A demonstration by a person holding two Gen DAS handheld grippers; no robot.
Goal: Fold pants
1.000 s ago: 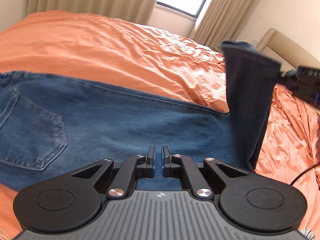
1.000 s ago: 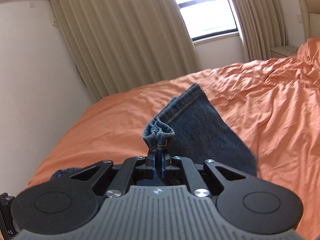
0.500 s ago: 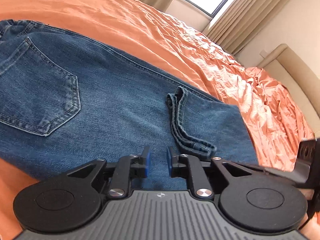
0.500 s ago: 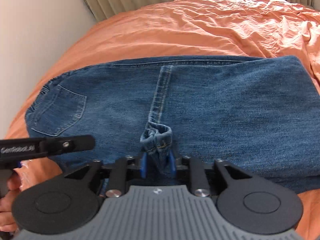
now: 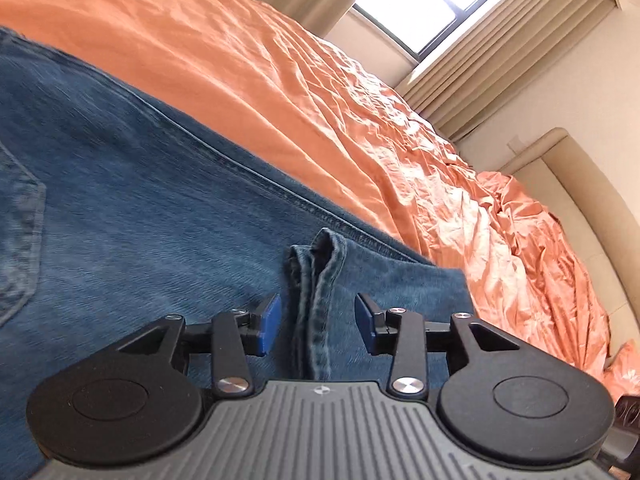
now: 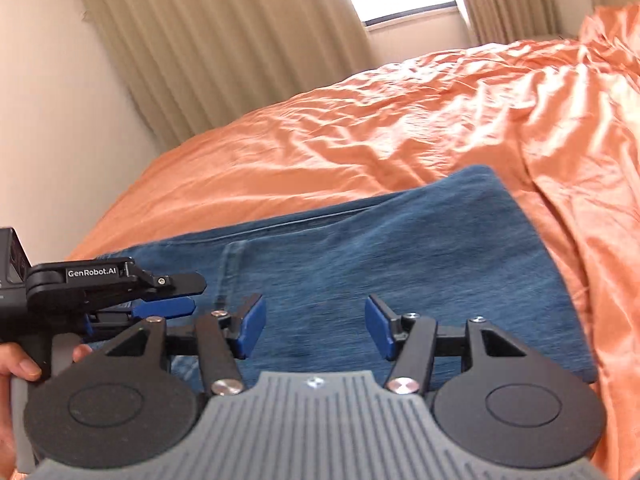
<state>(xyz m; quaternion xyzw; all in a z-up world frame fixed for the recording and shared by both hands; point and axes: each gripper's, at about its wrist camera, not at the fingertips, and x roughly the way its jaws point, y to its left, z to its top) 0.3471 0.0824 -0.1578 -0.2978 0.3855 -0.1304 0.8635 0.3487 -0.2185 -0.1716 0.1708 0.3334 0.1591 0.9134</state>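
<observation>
Blue denim pants (image 5: 140, 208) lie folded on the orange bed; they also show in the right wrist view (image 6: 400, 248). The leg hems (image 5: 316, 280) lie on top of the upper part of the pants. My left gripper (image 5: 316, 322) is open, its blue pads on either side of the hems, not gripping them. It also shows in the right wrist view (image 6: 176, 294), held in a hand at the left. My right gripper (image 6: 314, 326) is open and empty, just above the folded denim.
The orange bedsheet (image 5: 320, 92) is wrinkled and spreads beyond the pants (image 6: 400, 112). Beige curtains (image 6: 224, 40) and a window (image 5: 404, 0) are at the back. A beige headboard (image 5: 580, 200) stands at the right. A wall (image 6: 52, 120) is at the left.
The right gripper carried the leg hems over onto the upper pants, then opened and let go. The left gripper opened wider. Both cameras tilted up.
</observation>
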